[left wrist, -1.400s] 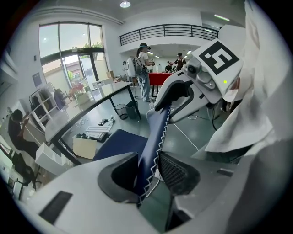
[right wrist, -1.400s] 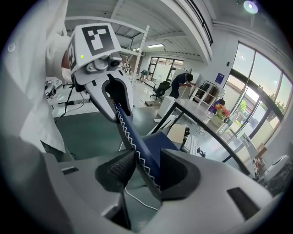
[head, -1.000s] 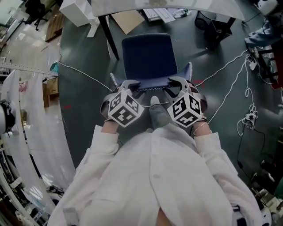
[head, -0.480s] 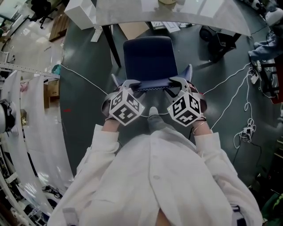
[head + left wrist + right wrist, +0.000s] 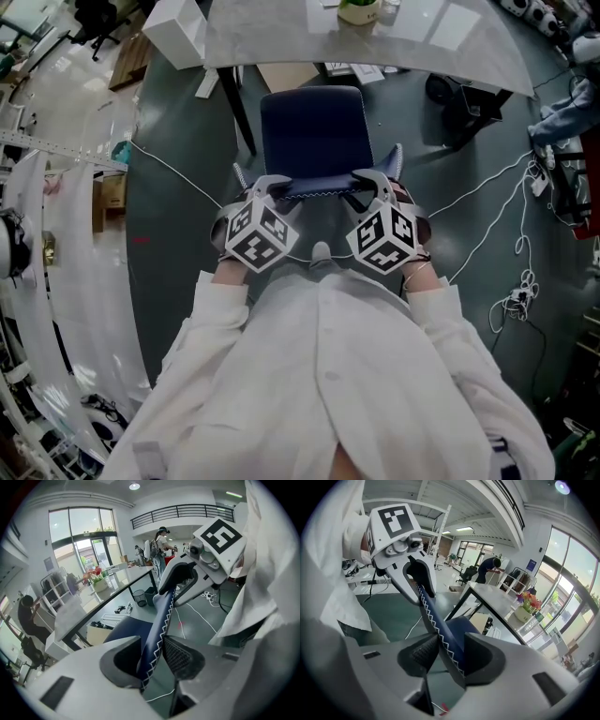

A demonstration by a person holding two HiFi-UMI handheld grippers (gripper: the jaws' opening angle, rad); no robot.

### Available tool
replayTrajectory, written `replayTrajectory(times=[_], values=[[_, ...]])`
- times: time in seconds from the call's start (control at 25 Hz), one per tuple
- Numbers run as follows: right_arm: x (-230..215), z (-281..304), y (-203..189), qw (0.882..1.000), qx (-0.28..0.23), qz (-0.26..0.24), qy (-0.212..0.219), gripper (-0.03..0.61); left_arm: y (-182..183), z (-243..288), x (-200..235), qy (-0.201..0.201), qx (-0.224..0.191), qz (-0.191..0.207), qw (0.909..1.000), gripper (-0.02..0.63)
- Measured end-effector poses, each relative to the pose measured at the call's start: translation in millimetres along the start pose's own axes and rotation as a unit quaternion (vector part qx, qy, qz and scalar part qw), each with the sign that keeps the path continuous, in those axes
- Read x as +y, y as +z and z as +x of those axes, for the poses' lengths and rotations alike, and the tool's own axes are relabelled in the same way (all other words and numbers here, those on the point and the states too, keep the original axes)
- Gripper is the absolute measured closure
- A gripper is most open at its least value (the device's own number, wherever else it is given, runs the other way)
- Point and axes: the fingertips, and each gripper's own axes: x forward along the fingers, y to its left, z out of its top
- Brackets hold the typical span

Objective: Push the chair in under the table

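Note:
A dark blue chair (image 5: 314, 131) faces the grey table (image 5: 422, 47), its seat front at the table's edge. My left gripper (image 5: 272, 183) is shut on the left end of the backrest's top edge (image 5: 317, 186), my right gripper (image 5: 367, 178) on the right end. In the left gripper view the stitched backrest (image 5: 159, 616) runs between the left gripper's (image 5: 157, 656) pads. In the right gripper view the backrest (image 5: 440, 634) is pinched the same way by the right gripper (image 5: 451, 654).
A black table leg (image 5: 234, 103) stands left of the chair, near a white box (image 5: 173, 28). Cardboard (image 5: 286, 73) and a black object (image 5: 459, 94) lie under the table. White cables (image 5: 487, 178) trail over the floor at right. A flower pot (image 5: 358, 11) sits on the table.
The chair and both grippers have moved toward the table. More of the tabletop shows at the top of the head view. Both grips are unchanged.

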Motion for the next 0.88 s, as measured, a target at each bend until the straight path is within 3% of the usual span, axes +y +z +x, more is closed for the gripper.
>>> replayTrajectory(times=[0.88], values=[[-4.5,5.5,2.9,1.0,0.0,-0.005,-0.012,0.411,-0.8,2.1,6.0,-0.018,0.006,0.005,0.9998,0.472]])
